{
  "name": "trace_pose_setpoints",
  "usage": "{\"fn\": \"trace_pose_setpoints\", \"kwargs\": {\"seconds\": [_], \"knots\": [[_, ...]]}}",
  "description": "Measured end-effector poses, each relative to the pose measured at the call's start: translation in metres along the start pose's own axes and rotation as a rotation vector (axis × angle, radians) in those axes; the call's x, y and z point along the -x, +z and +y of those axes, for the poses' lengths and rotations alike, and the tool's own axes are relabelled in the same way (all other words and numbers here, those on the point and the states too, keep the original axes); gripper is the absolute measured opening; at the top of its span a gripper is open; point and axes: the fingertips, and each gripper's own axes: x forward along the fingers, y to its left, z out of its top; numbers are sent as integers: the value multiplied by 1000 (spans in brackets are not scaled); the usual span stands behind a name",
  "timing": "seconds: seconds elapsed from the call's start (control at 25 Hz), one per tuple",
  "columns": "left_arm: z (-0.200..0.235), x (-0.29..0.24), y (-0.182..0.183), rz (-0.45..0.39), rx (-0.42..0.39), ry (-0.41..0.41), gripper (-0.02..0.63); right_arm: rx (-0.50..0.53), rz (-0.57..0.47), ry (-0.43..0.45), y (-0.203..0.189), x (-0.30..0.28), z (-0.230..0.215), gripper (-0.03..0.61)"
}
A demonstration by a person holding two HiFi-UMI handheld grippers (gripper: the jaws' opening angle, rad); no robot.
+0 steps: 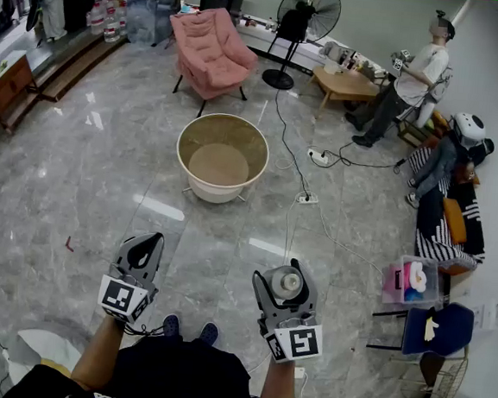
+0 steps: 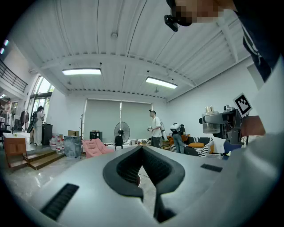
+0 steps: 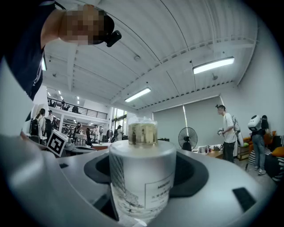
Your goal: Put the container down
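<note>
Two grippers are held level above the grey marble floor (image 1: 85, 188) in the head view. The left gripper (image 1: 148, 242) has its jaws together, and the right gripper (image 1: 287, 277) is clamped on a small frosted container (image 1: 290, 284). A round beige tub (image 1: 208, 190) stands on the floor ahead. In the left gripper view, the jaws meet at their tips with nothing between them. In the right gripper view, the container (image 3: 143, 177) stands upright with its clear cap on top, gripped between the jaws.
</note>
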Motion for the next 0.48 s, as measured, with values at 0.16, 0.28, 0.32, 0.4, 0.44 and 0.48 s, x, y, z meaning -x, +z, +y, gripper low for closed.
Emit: {"fn": "trace_pose_setpoints", "kwargs": {"seconds": [0.16,0.28,0.32,0.4,0.44,0.48], "knots": [[7,-1,-8,1,0,19,26,17,11,-9,-9,2,-16,350],[-1,-3,-8,9,5,8,26,12,16,-10,-9,4,-19,350],[-4,-4,-8,11,7,3,26,11,16,-9,-9,4,-19,350],[-9,-6,-7,14,6,-6,26,11,7,0,-8,4,-19,350],[-12,-8,-6,15,4,-10,26,10,-1,7,-7,4,-19,350],[-14,-10,-6,15,3,-13,26,5,-11,16,-6,4,-20,350]]}}
